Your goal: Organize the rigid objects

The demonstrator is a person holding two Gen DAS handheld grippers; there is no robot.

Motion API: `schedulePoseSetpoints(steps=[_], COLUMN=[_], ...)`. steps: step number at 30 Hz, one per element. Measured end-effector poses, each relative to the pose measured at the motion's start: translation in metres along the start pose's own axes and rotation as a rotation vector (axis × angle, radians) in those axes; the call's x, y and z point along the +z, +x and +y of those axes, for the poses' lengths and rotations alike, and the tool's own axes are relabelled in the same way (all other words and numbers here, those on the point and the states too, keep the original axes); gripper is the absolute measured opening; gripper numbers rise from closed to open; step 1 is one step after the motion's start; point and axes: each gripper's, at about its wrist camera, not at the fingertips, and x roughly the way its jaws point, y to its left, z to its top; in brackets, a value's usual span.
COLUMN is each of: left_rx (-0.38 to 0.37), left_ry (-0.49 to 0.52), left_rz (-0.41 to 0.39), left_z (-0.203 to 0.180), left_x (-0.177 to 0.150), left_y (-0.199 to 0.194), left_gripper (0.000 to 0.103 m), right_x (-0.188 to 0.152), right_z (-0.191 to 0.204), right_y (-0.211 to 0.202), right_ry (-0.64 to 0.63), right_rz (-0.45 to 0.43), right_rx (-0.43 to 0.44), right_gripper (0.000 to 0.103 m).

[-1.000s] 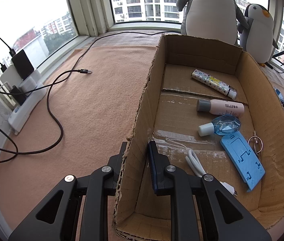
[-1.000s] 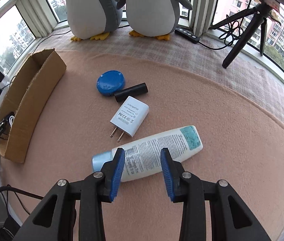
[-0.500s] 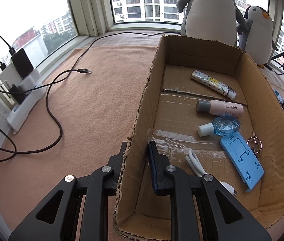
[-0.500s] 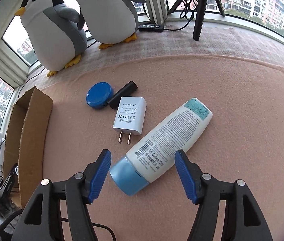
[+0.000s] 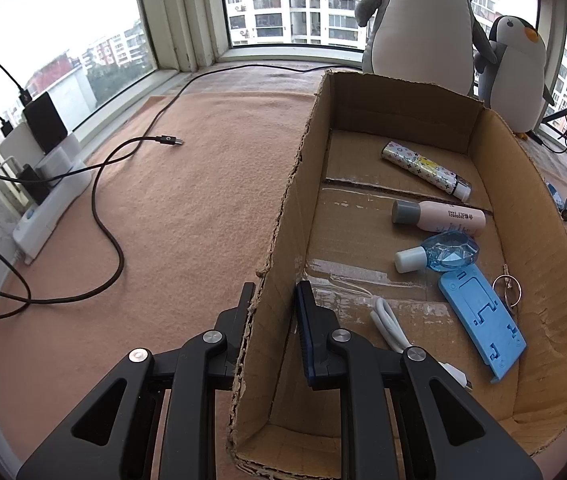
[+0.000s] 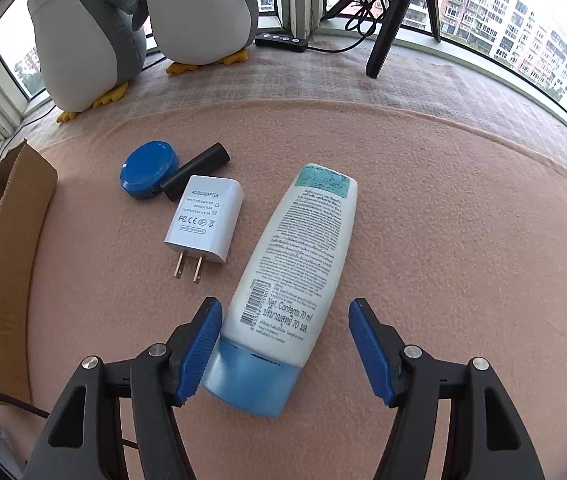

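Straddling the lotion bottle (image 6: 289, 280) with our wide-open, empty right gripper (image 6: 283, 348), we risk pinching its slippery cap end; left gripper (image 5: 273, 316) clamps the cardboard box (image 5: 283, 240) wall.

The place was a home, on a bay-window ledge high in an apartment block. Windows (image 5: 283, 4) wrapped around, with residential towers (image 6: 531, 24) outside. A pink fleece blanket (image 5: 187, 208) covered the ledge. Two plush penguins (image 6: 83, 32) stood by the glass. A power strip (image 5: 47, 200) with chargers lay at one side.
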Motion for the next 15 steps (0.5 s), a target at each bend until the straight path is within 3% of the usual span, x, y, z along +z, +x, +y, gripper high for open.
schedulePoseSetpoints(steps=[12, 15], left_rx=[0.008, 0.008], left_ry=[0.005, 0.005], left_rz=[0.001, 0.001], left_z=[-0.001, -0.001], left_x=[0.0, 0.0], left_y=[0.0, 0.0], left_gripper=[0.017, 0.017], right_x=[0.0, 0.0], right_z=[-0.027, -0.021], right_y=[-0.002, 0.005], right_ry=[0.012, 0.005], right_rz=[-0.074, -0.066], right_rx=[0.104, 0.097], right_gripper=[0.061, 0.048])
